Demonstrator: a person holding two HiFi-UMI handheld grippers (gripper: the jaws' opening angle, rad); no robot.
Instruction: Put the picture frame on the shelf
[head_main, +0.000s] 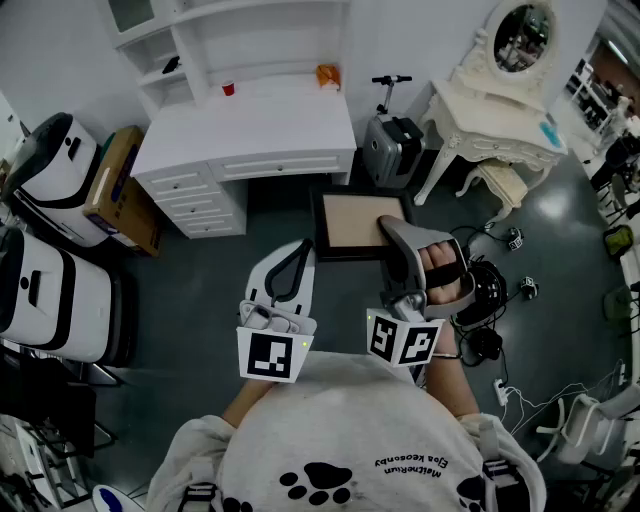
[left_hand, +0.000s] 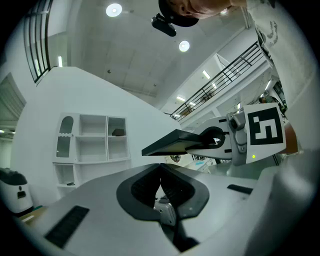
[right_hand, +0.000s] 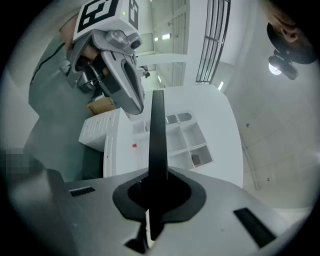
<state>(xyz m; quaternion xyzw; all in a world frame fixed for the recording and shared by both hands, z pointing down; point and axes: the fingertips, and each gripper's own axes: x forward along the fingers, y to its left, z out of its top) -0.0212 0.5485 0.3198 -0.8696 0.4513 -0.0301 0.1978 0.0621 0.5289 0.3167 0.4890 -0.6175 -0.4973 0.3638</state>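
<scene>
The picture frame has a black border and a tan panel; I hold it flat above the dark floor in front of the white desk. My right gripper is shut on its right edge. In the right gripper view the frame runs edge-on up from the right gripper. My left gripper floats just left of the frame, shut and empty. From the left gripper I see the frame edge-on, apart from it. The white shelf unit stands on the desk, farther ahead.
The white desk with drawers carries a red cup and an orange item. A grey suitcase and a cream dressing table stand to the right. A cardboard box and white machines line the left. Cables lie on the floor.
</scene>
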